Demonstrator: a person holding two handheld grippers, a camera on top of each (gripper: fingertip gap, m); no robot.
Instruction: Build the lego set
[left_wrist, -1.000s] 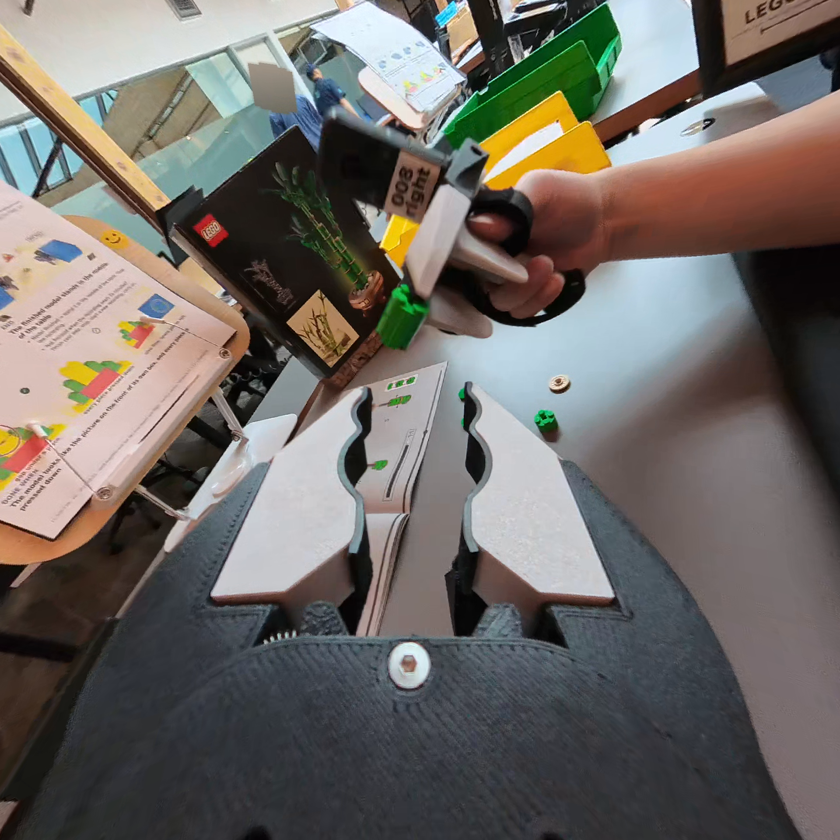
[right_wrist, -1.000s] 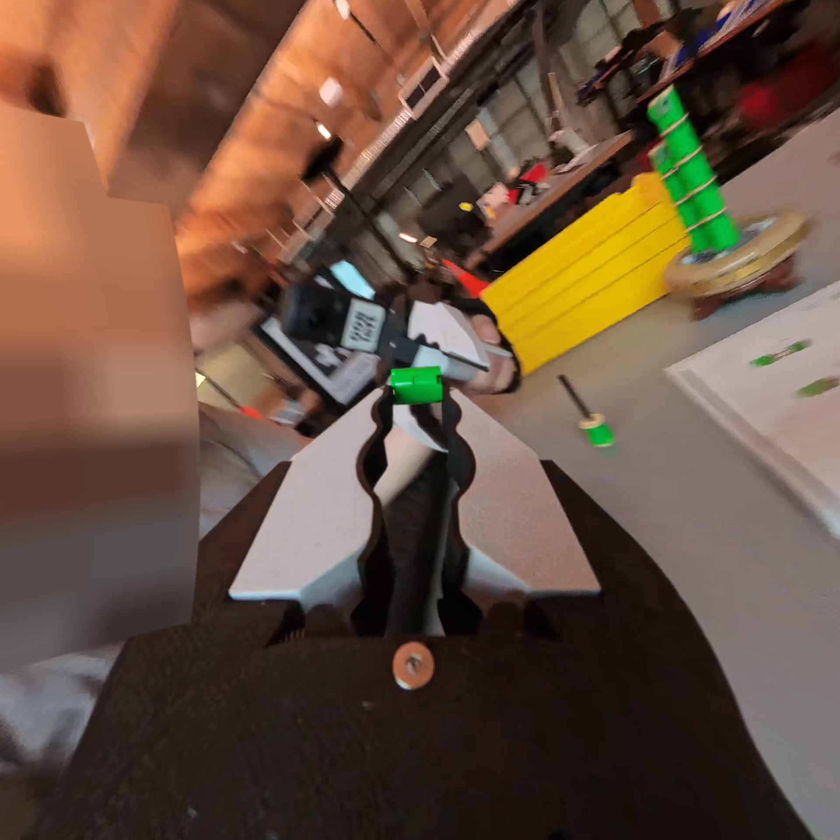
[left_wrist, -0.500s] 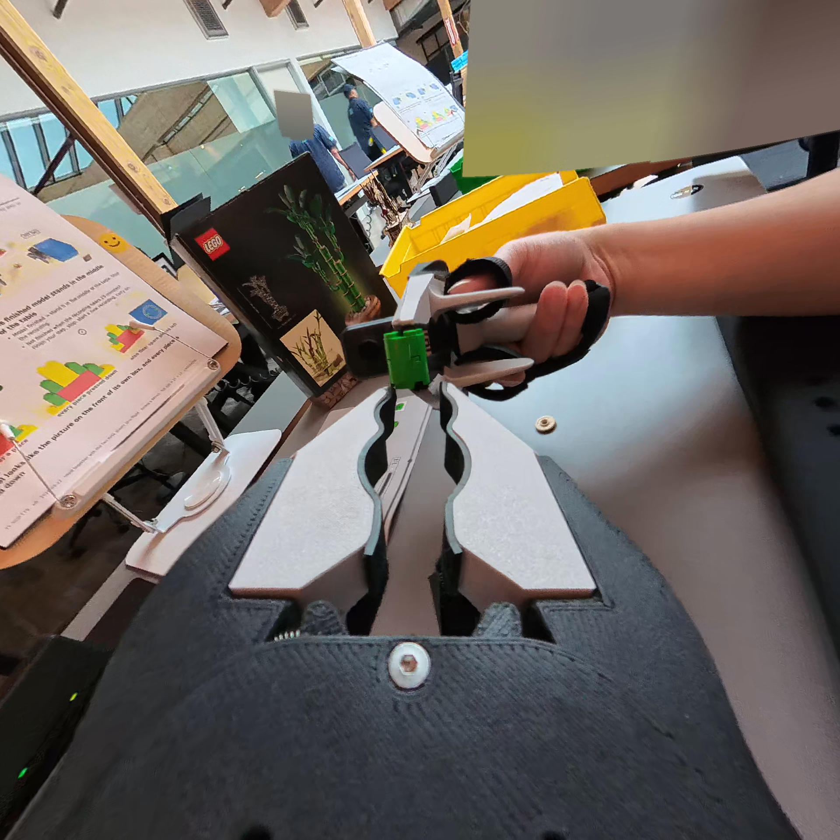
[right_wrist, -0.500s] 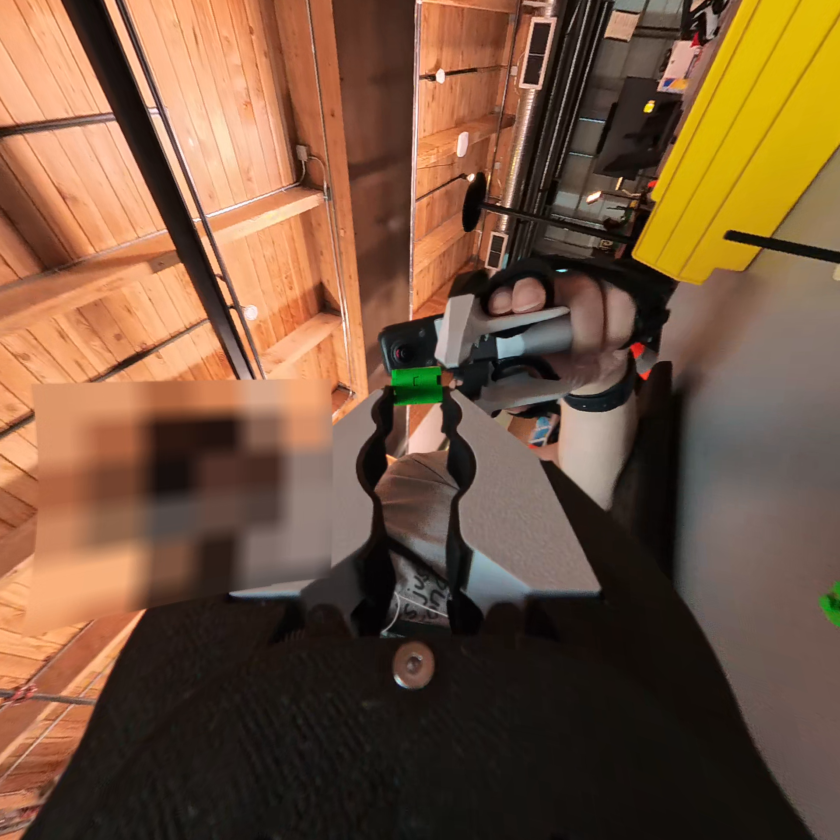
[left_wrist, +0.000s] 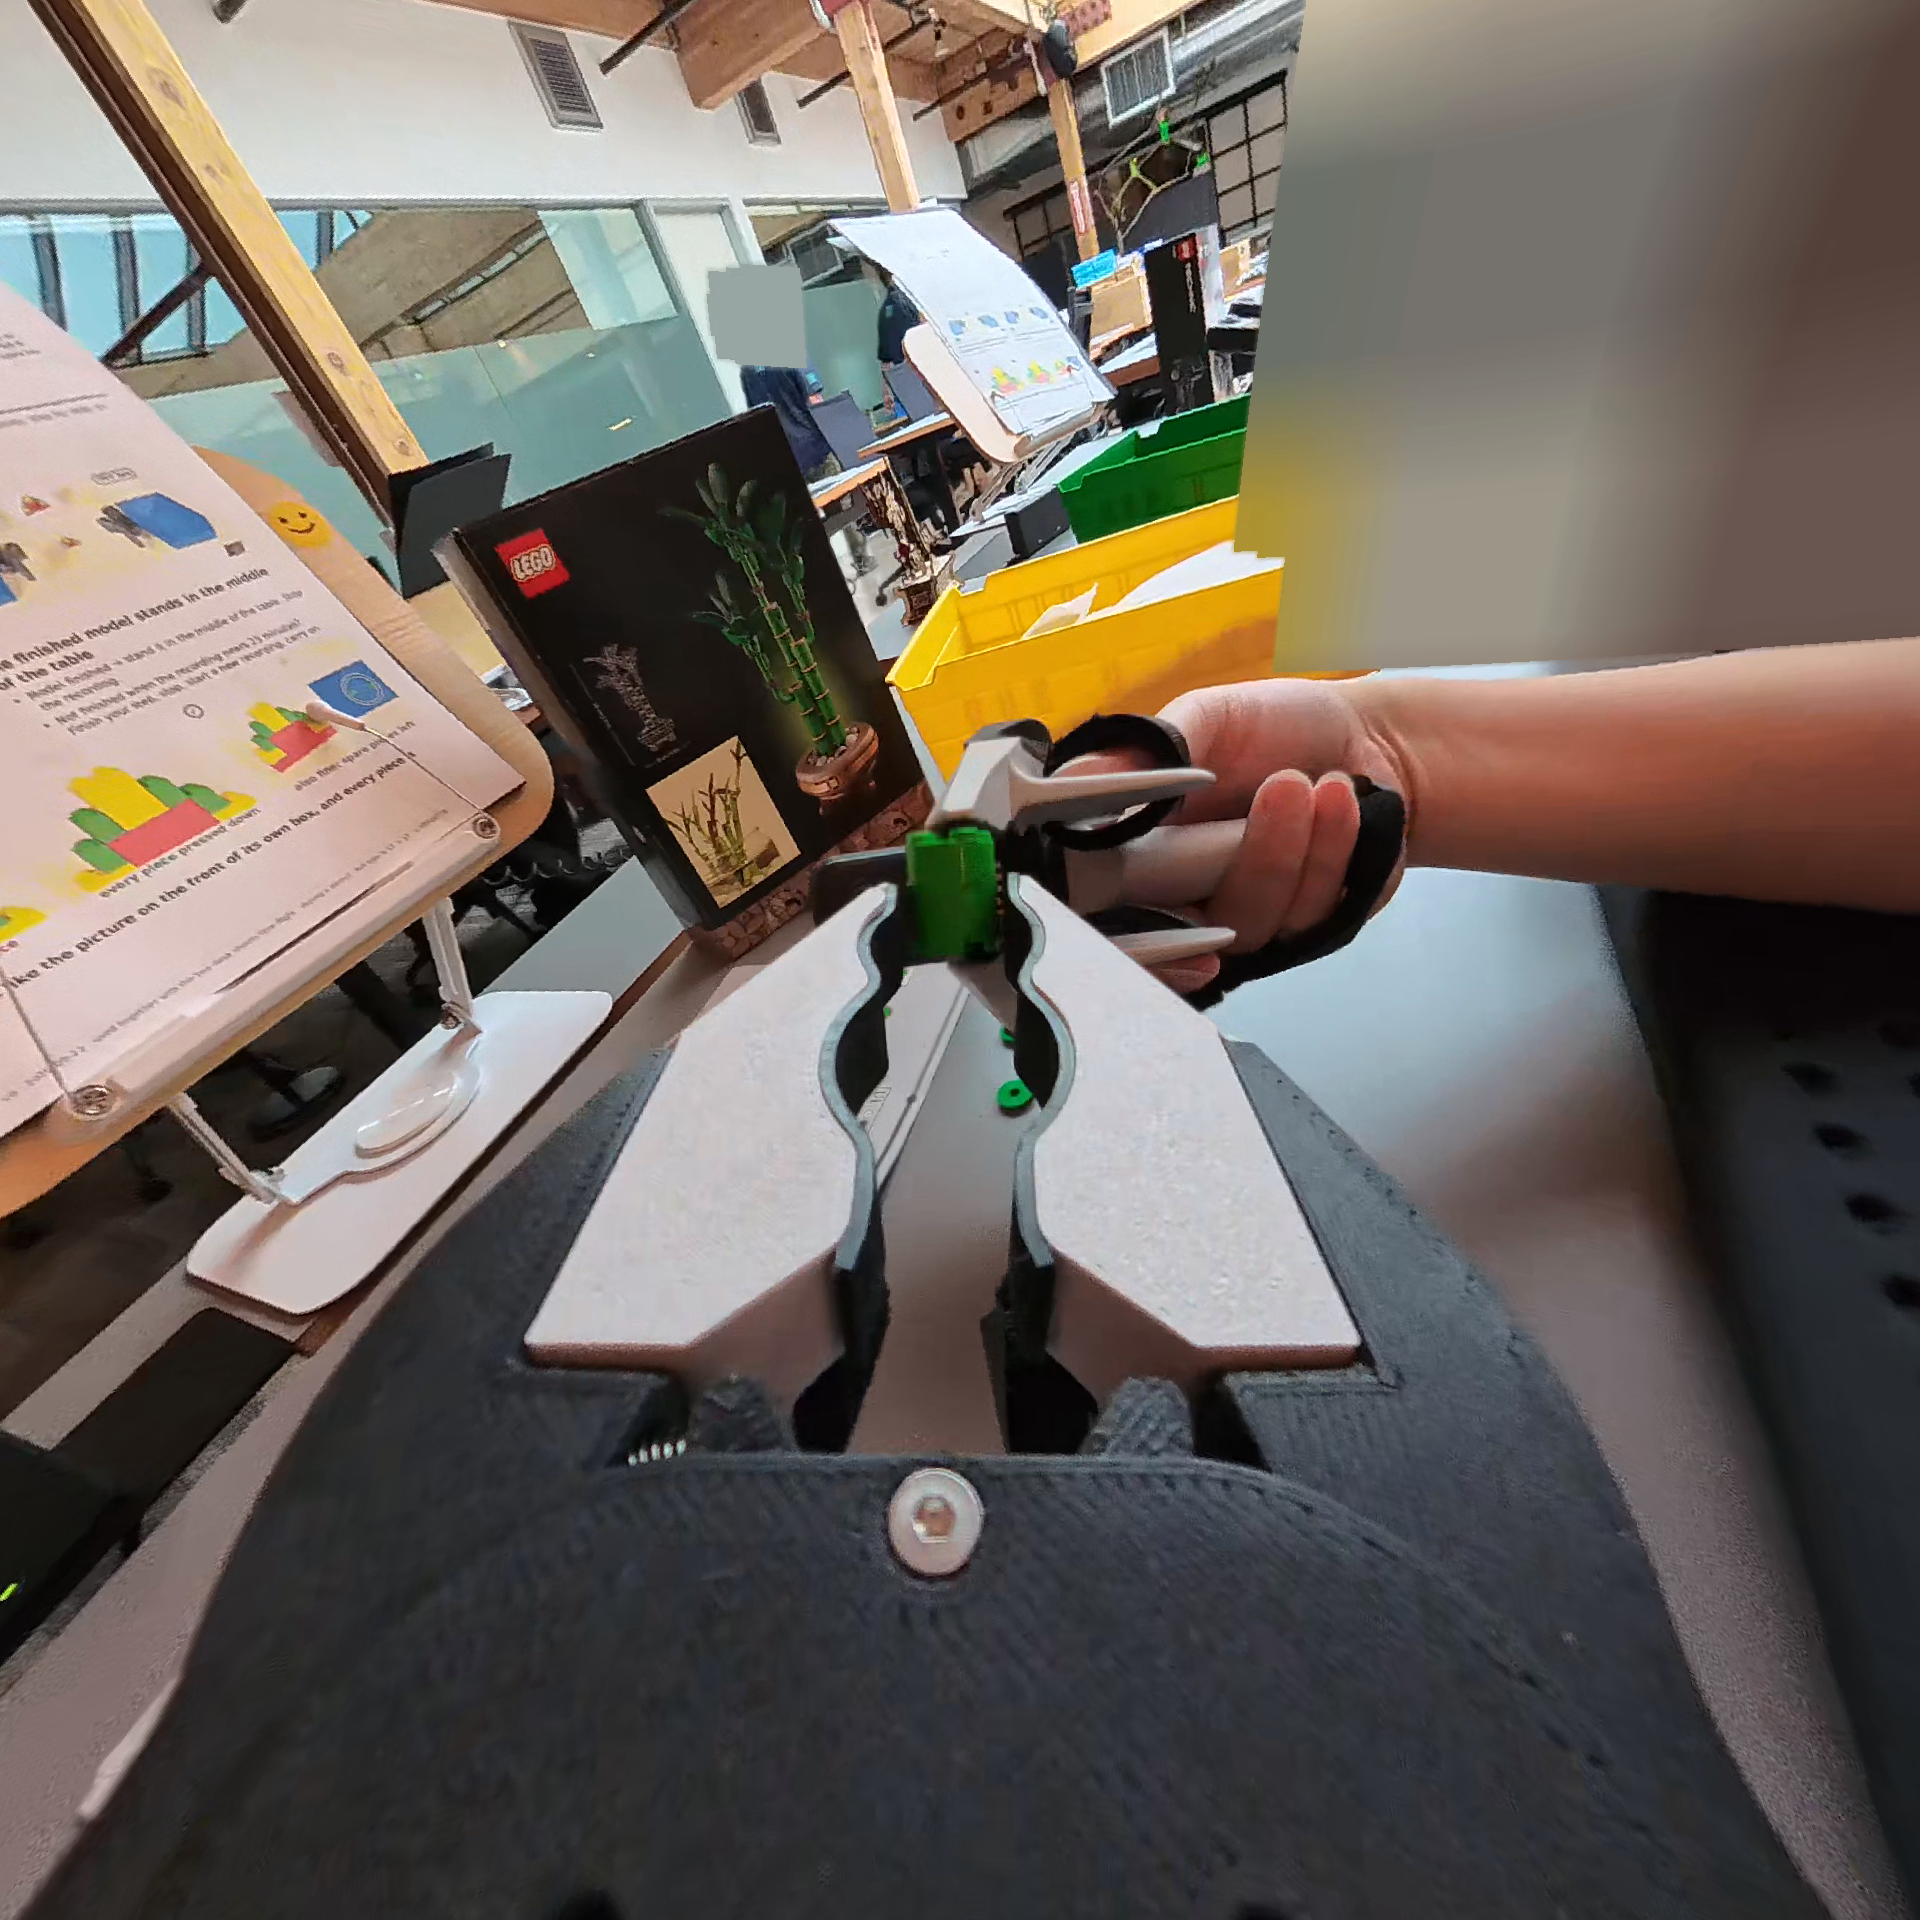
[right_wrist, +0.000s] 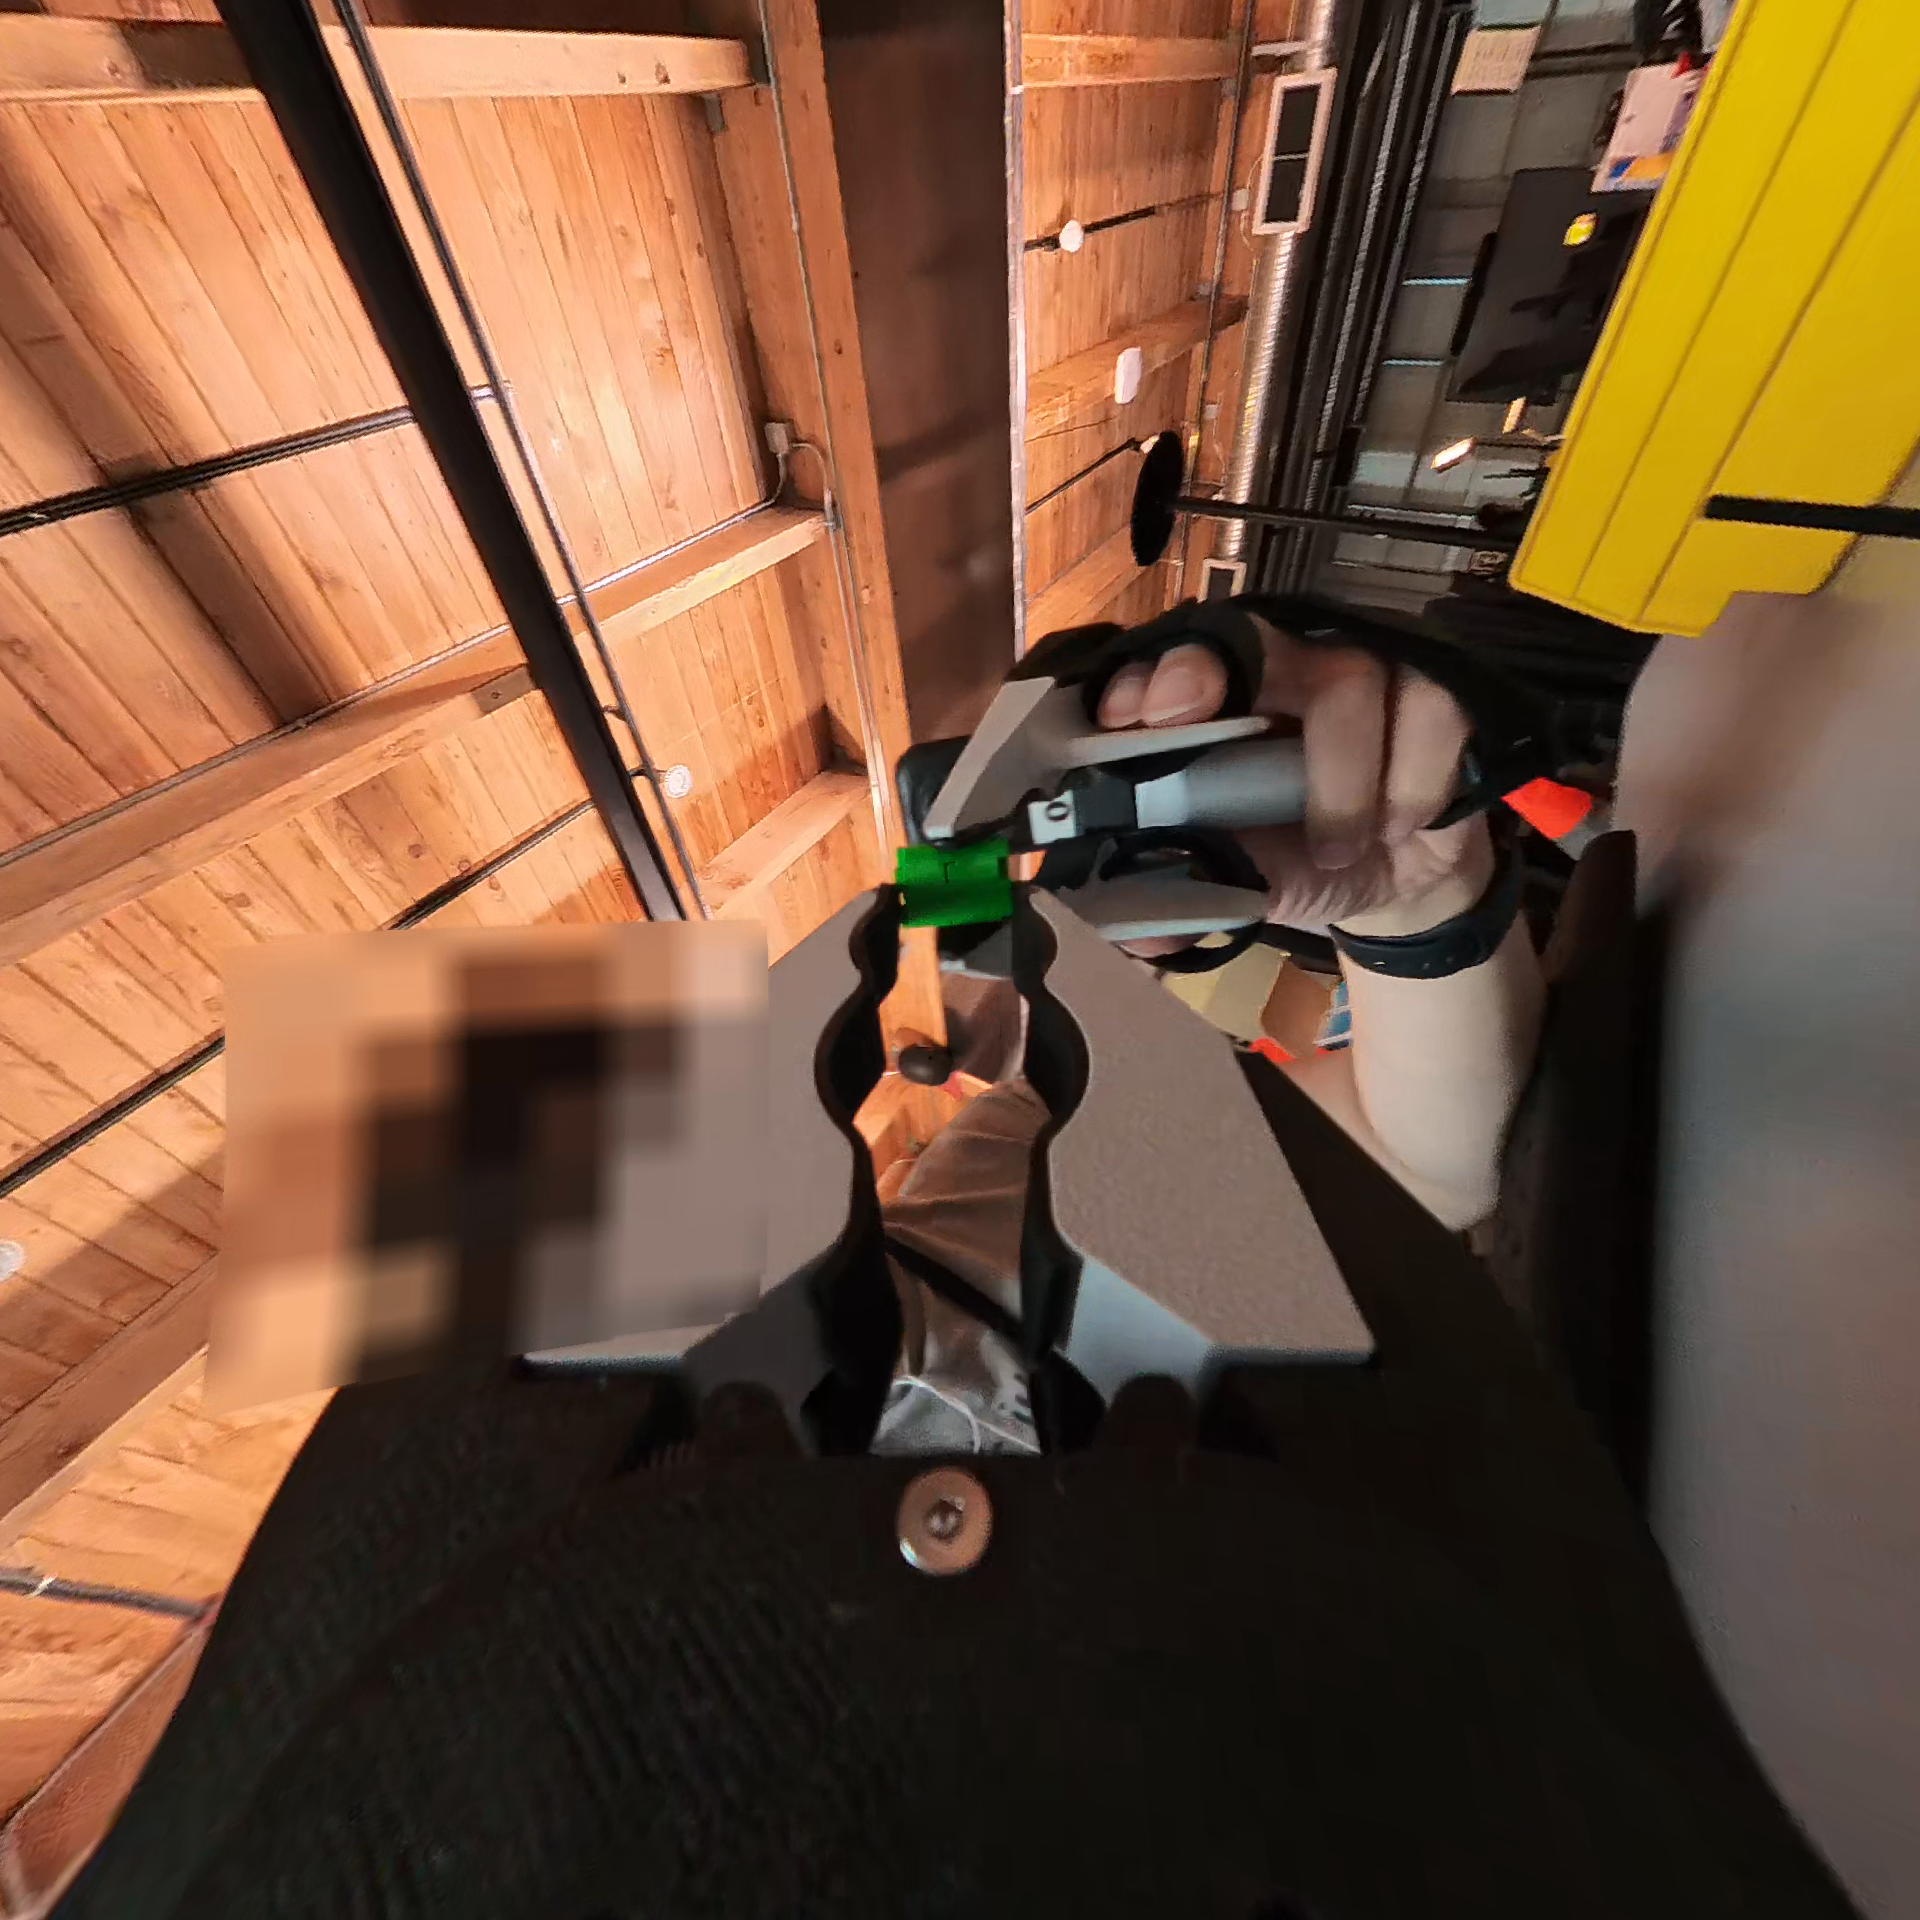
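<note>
**Green piece held between two grippers above the table**

At the left edge of the table (left_wrist: 1475, 1039) a printed instruction sheet (left_wrist: 208, 748) leans on a tilted stand, angled toward the worker so the pictures can be read while both hands are busy. Just right of it the black set box (left_wrist: 686, 675) stands upright near the table's far edge, its picture of the finished plant facing the worker, probably as a reference. Behind it a yellow bin (left_wrist: 1081, 644) sits along the far edge.

In the middle, the left gripper (left_wrist: 948, 909) has its tips closed on a green lego piece (left_wrist: 951, 899), which is lifted clear of the table. The right gripper (right_wrist: 954, 883), held in the person's right hand (left_wrist: 1278, 821), comes in from the right and is clamped on the same green piece (right_wrist: 954, 883), so the two tools meet tip to tip. By my reading this is either a hand-over or two green parts being pressed together; a seam shows across the green in the right wrist view, but I cannot tell which. Gripping from both sides would steady a small part against pushing force.

Below, small green loose pieces (left_wrist: 1006, 1091) lie on the table beside the open instruction booklet (left_wrist: 914, 1081), within easy reach.
</note>
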